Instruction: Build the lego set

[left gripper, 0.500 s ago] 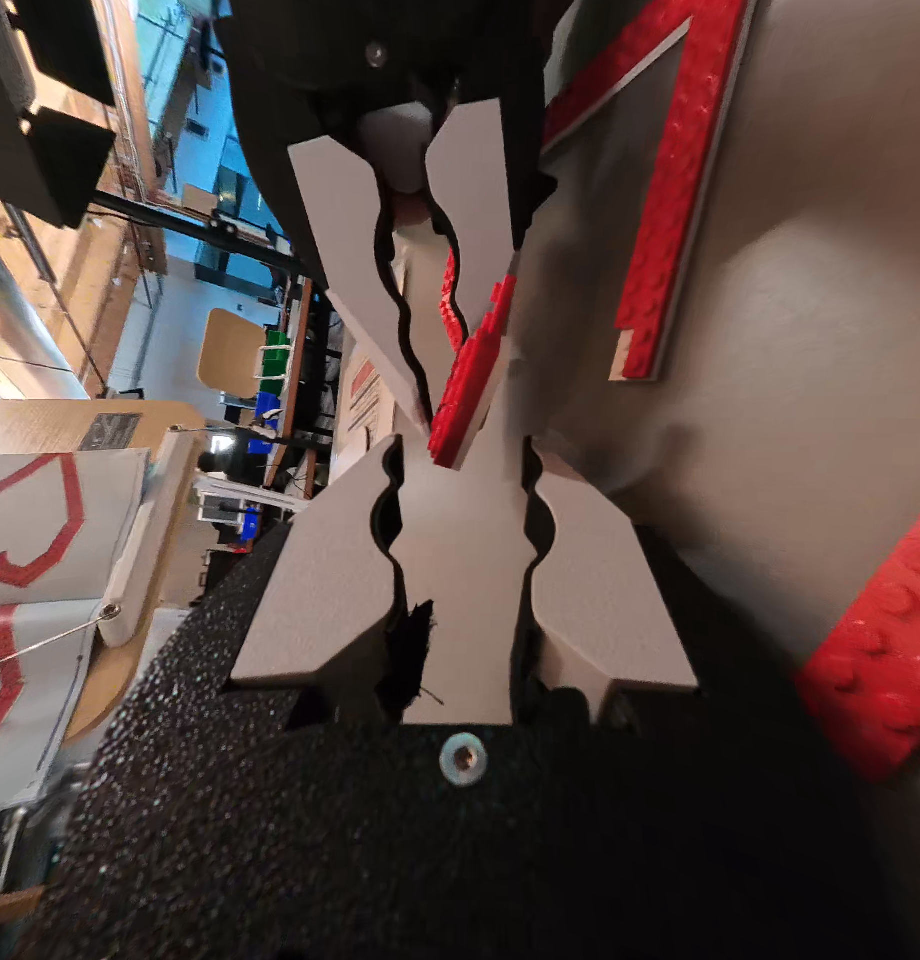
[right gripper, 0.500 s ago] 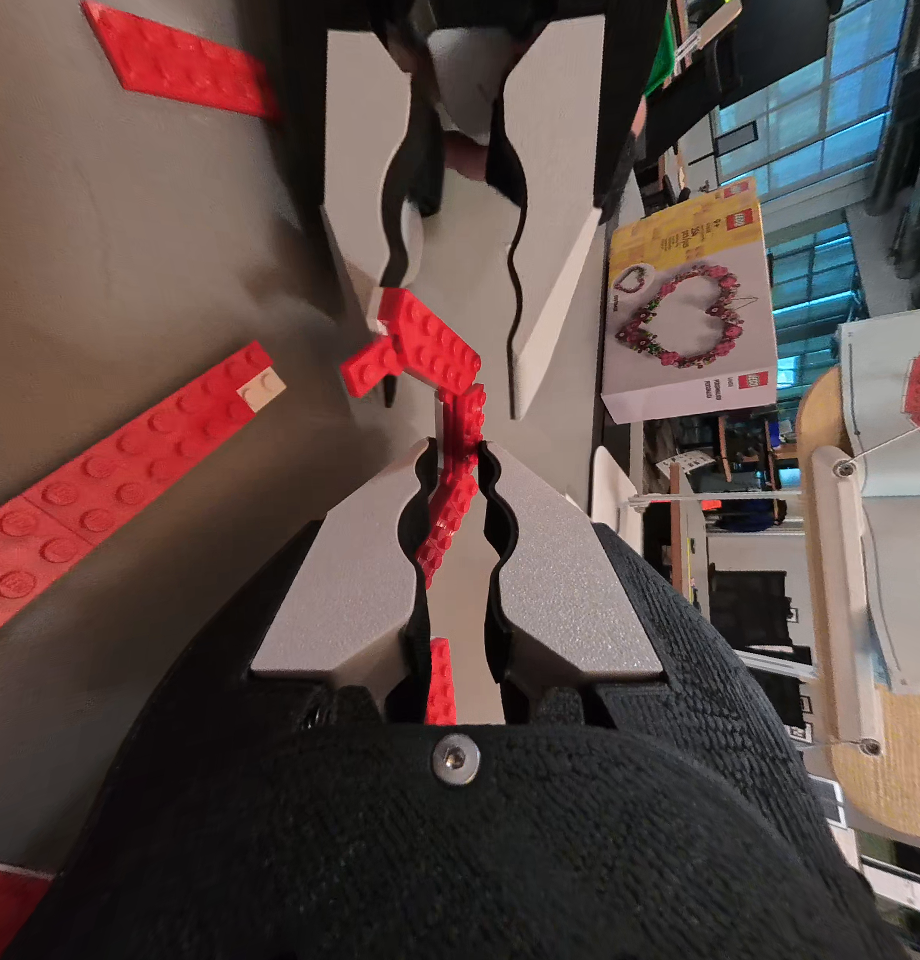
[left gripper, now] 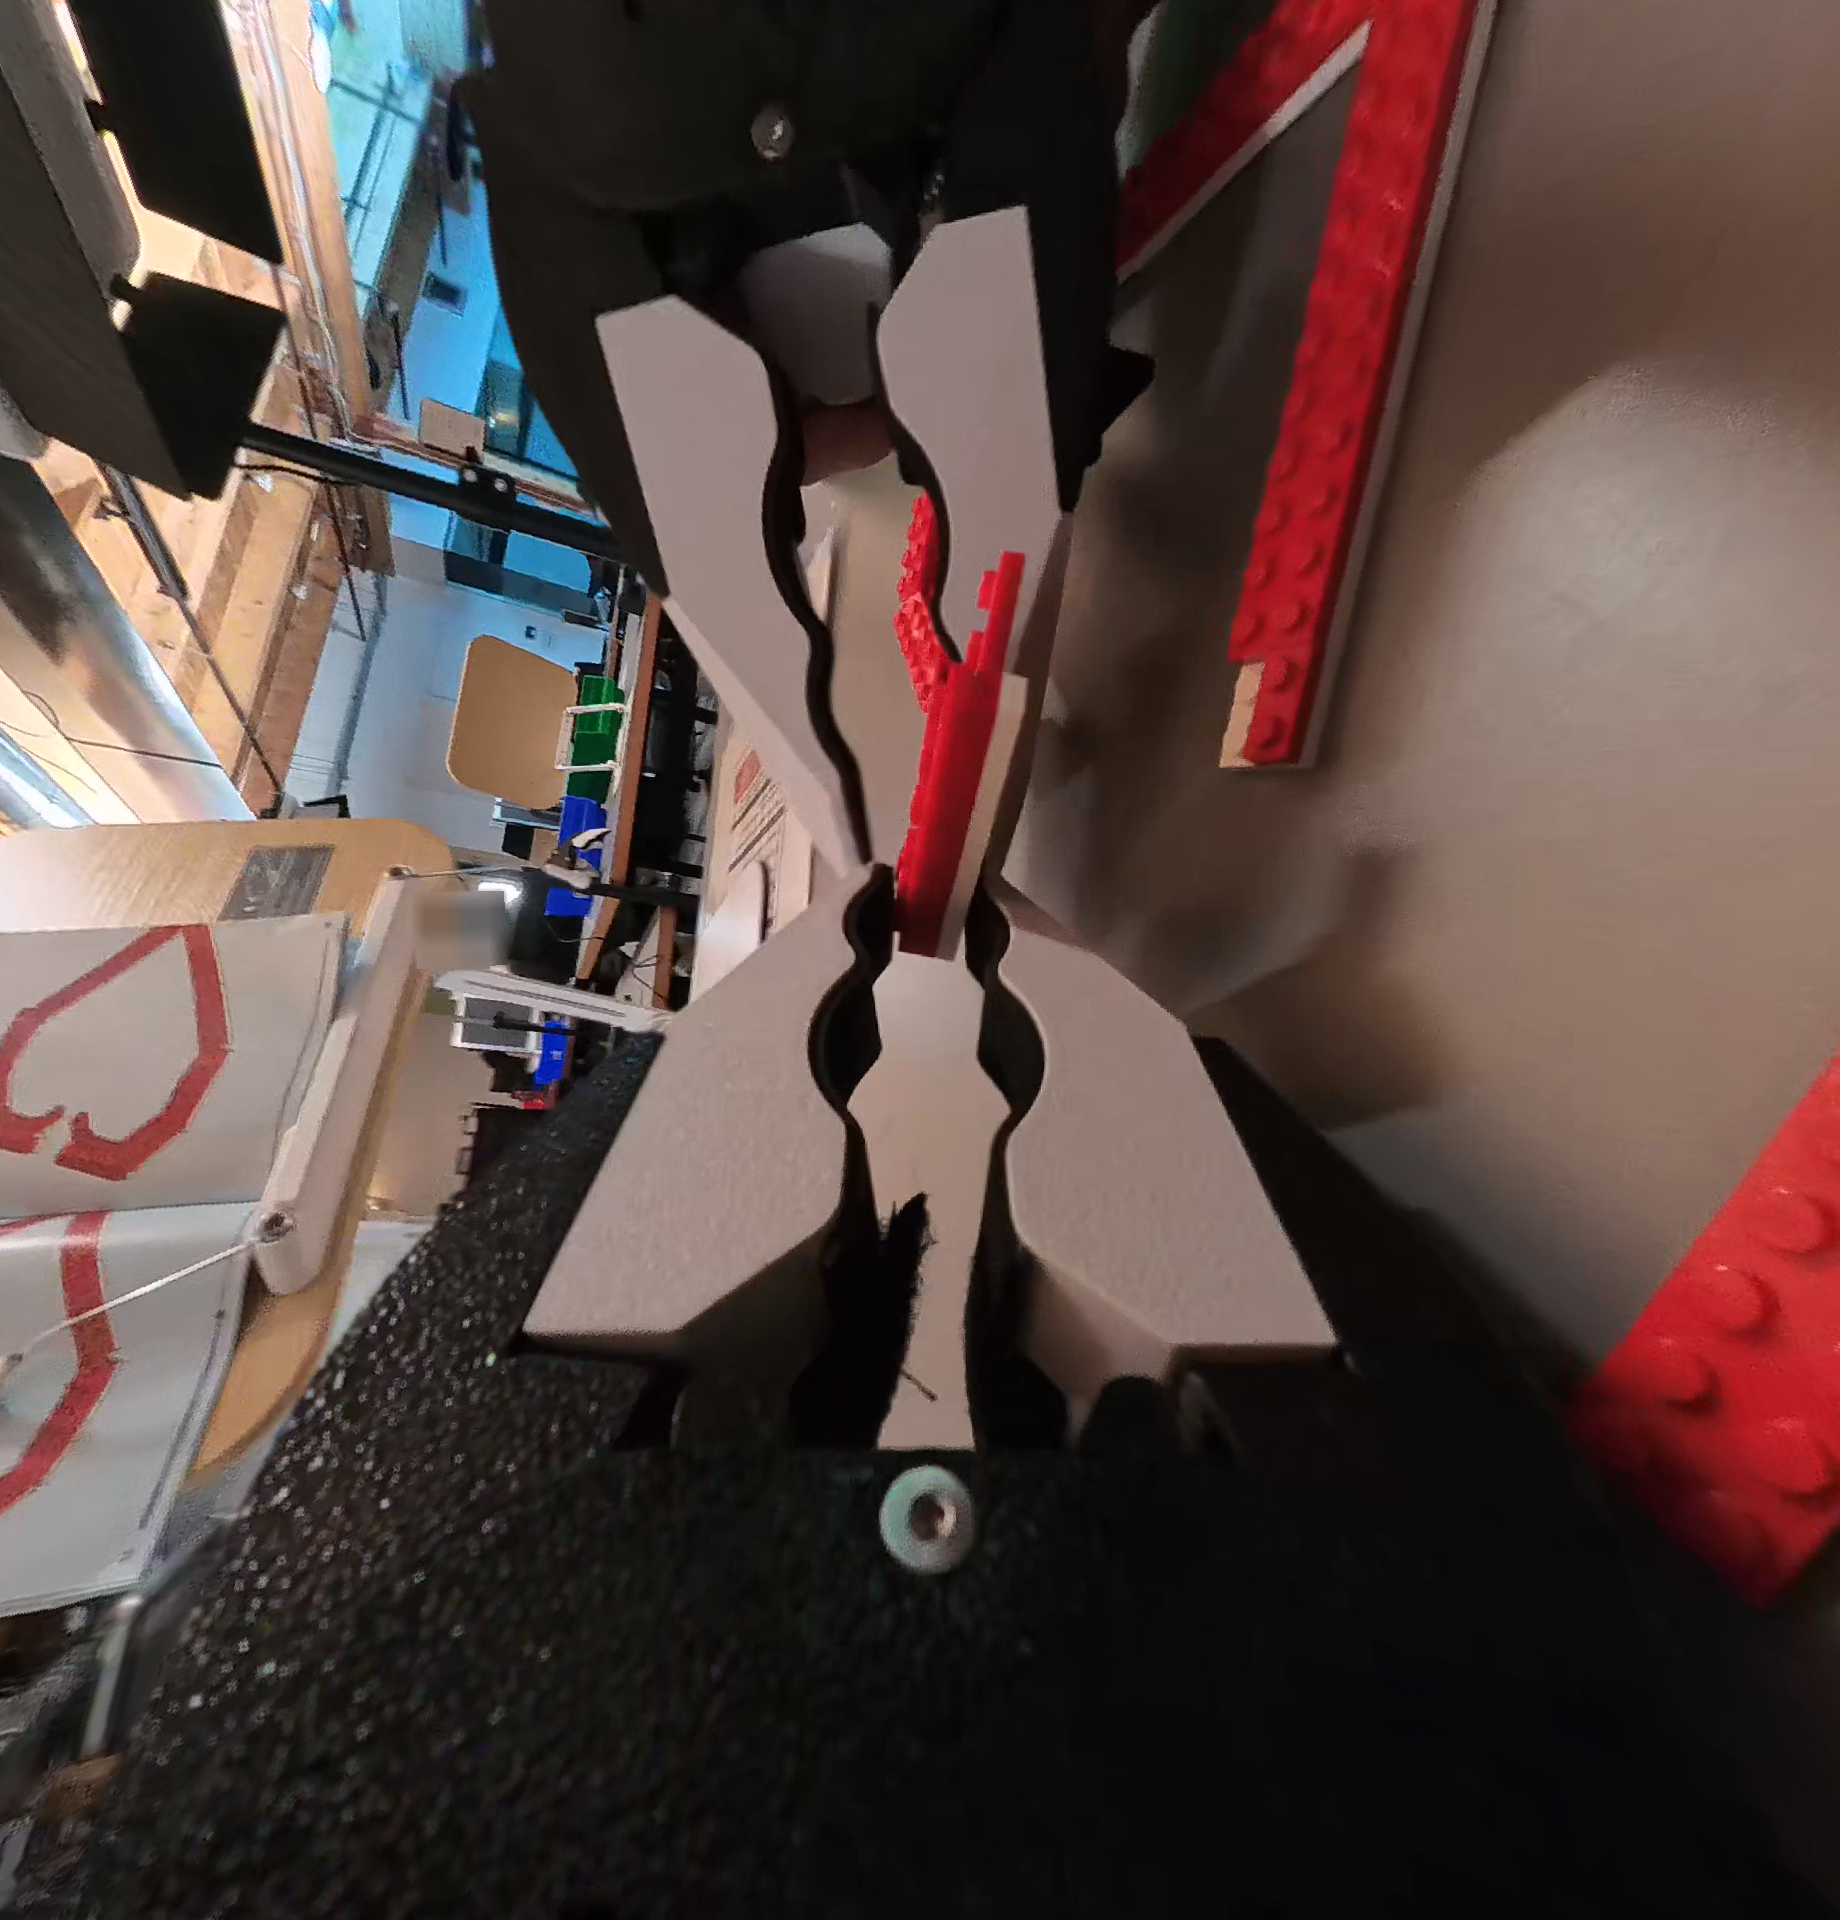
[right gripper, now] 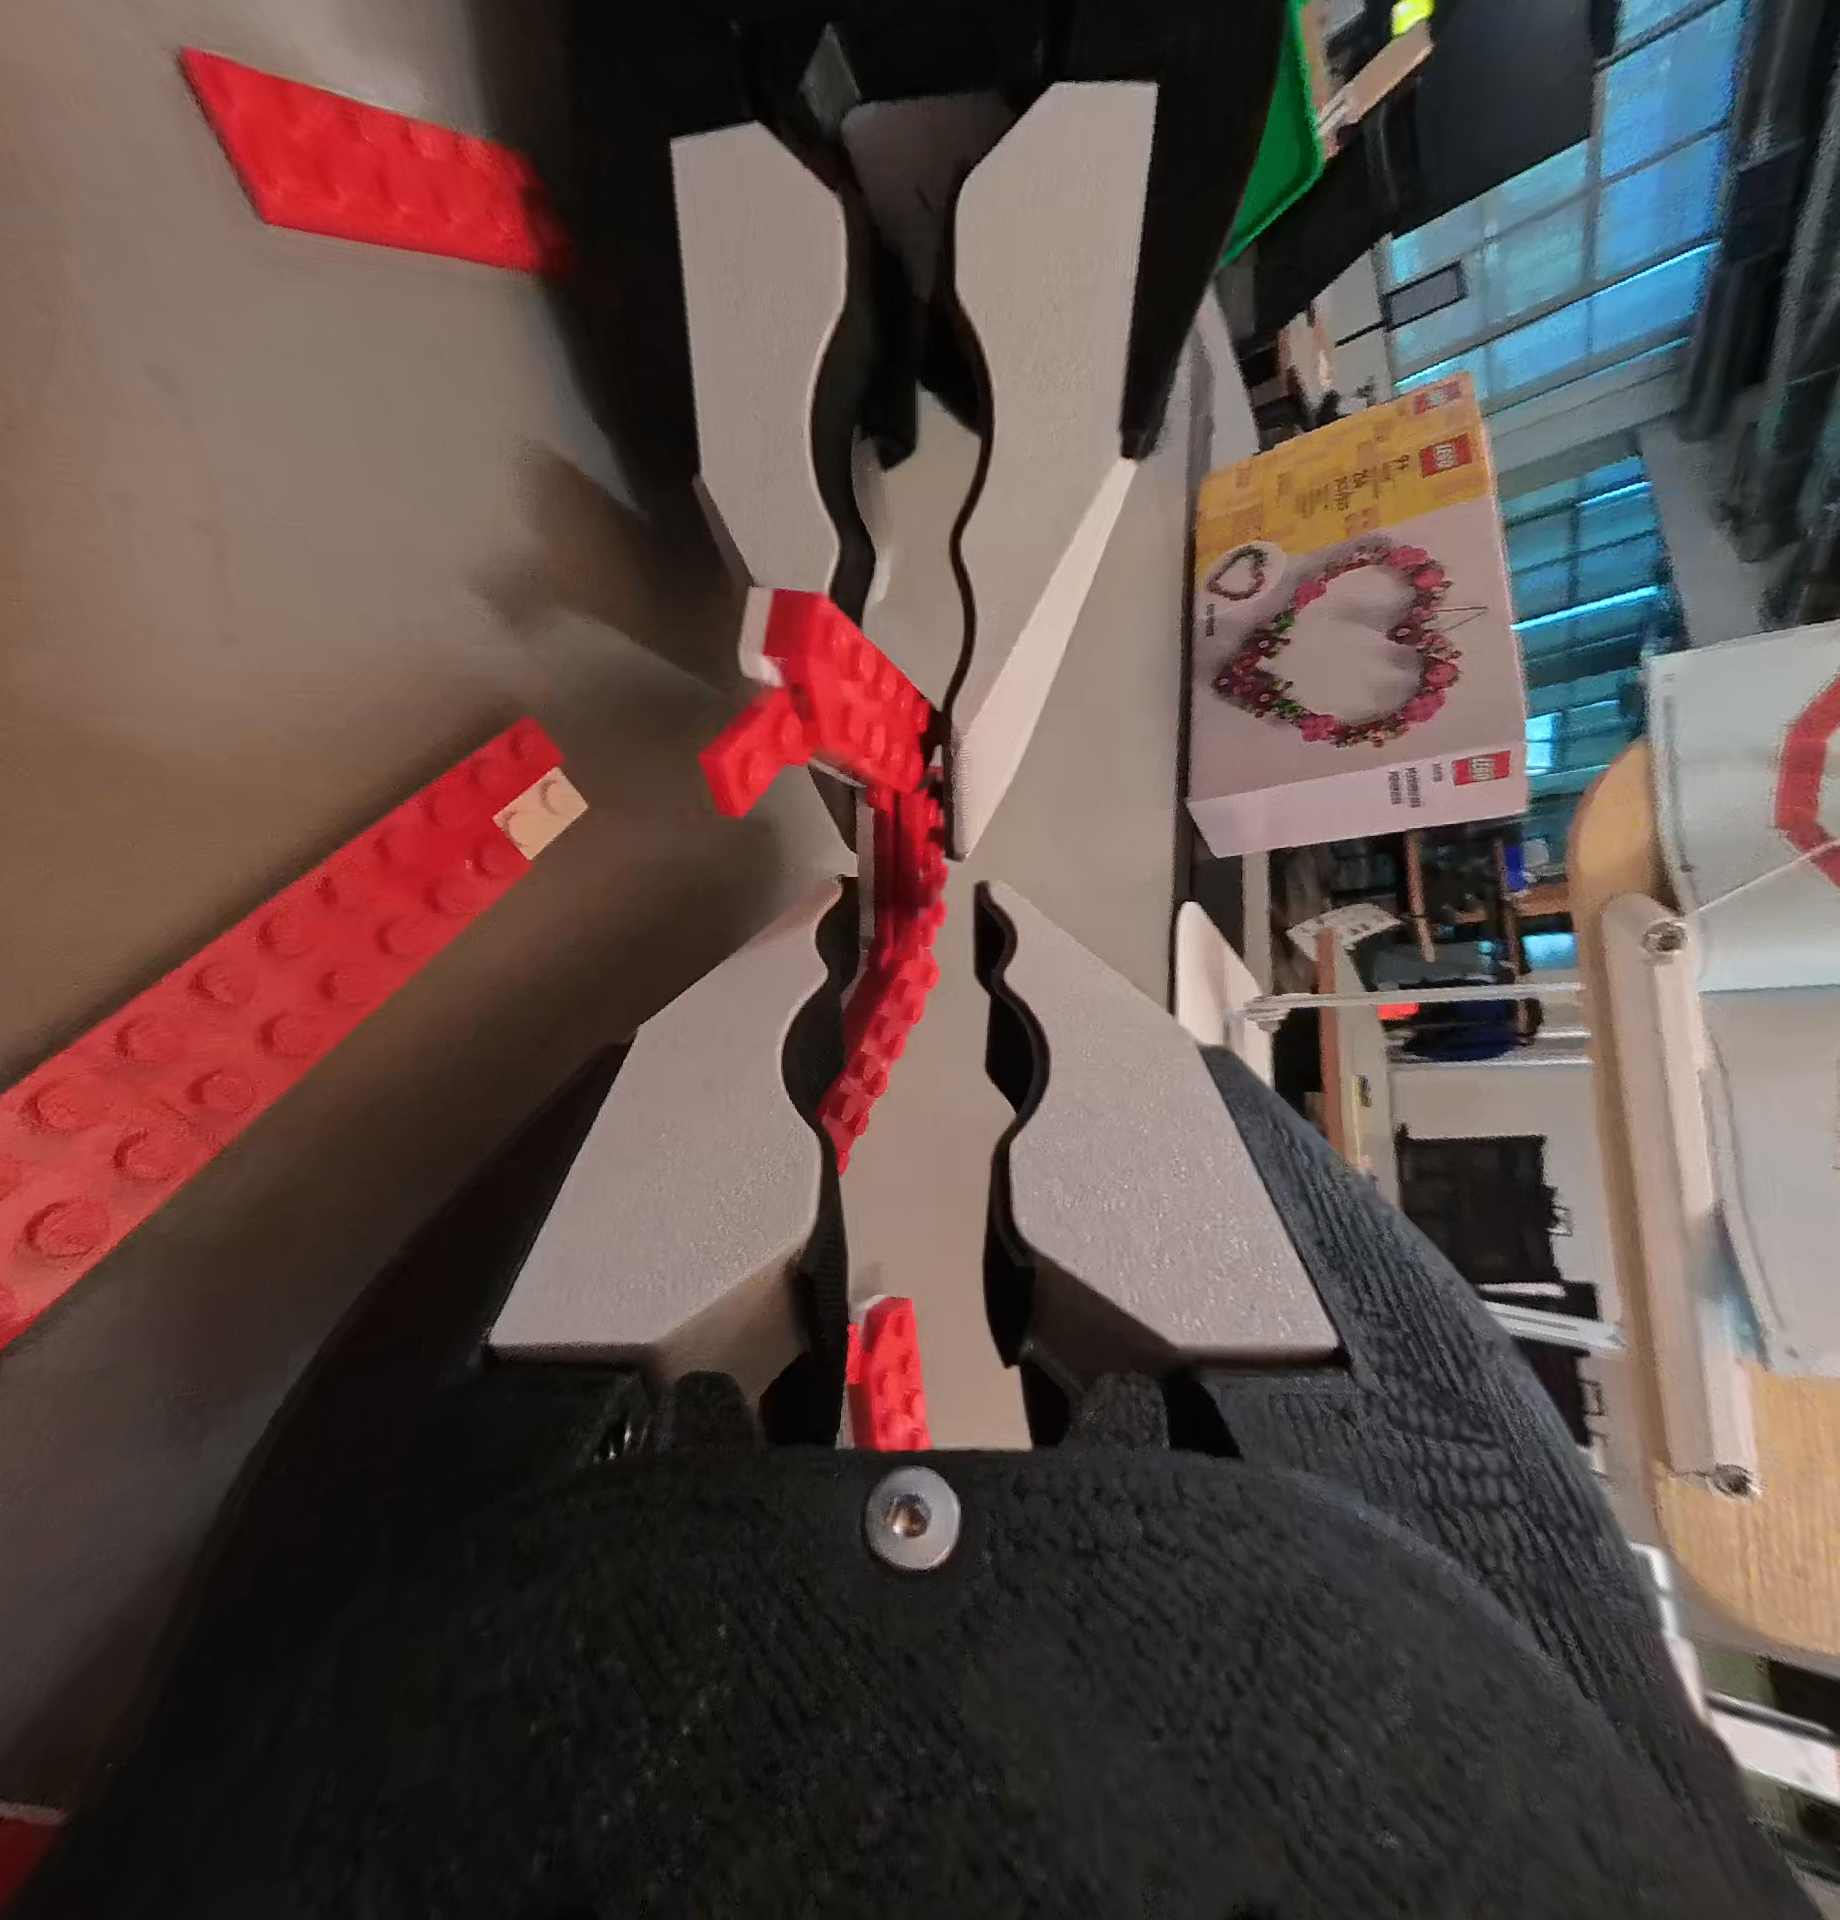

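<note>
Facing each other tip to tip, two hand-held grippers are seen. A red plate strip [right gripper: 890, 997] is gripped between the right hand-held gripper [right gripper: 911, 883], whose jaws are nearly closed; its far end is pinched by the left hand-held gripper [left gripper: 931, 904], closed. Three more red plate pieces are counted flat on the bench [right gripper: 272, 499]. One set box [right gripper: 1352, 623] stands at the bench's far edge.
</note>
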The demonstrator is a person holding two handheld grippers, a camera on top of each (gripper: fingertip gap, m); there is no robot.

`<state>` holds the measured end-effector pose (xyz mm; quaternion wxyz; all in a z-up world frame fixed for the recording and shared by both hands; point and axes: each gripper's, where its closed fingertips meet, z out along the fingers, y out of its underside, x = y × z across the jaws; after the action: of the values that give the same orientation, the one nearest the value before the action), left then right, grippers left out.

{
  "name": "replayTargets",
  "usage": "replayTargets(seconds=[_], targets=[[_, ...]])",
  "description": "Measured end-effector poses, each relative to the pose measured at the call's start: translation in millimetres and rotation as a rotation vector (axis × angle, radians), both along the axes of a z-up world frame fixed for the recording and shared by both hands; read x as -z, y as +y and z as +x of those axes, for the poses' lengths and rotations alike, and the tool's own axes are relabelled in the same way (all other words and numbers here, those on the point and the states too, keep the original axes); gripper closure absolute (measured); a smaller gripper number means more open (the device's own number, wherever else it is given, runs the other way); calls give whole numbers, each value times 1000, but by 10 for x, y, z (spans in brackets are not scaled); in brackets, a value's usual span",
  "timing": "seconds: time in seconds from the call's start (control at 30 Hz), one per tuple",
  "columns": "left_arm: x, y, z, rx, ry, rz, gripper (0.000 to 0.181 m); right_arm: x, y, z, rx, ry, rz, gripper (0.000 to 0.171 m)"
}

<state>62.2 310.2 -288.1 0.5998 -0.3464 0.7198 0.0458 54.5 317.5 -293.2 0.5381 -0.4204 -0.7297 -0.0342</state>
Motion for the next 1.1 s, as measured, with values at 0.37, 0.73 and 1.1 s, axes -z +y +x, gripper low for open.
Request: replayTargets(seconds=[0.37,0.73,1.1], targets=[[-144,5,-30,18,-175,-325,169,-136,-22,-22,32,69,-76,158],[-132,-61,-27,62,-116,-116,169,-85,-37,-39,55,84,-194,161],[-334,70,-113,1,-245,-287,171,-283,-62,-20,26,177,-221,128]])
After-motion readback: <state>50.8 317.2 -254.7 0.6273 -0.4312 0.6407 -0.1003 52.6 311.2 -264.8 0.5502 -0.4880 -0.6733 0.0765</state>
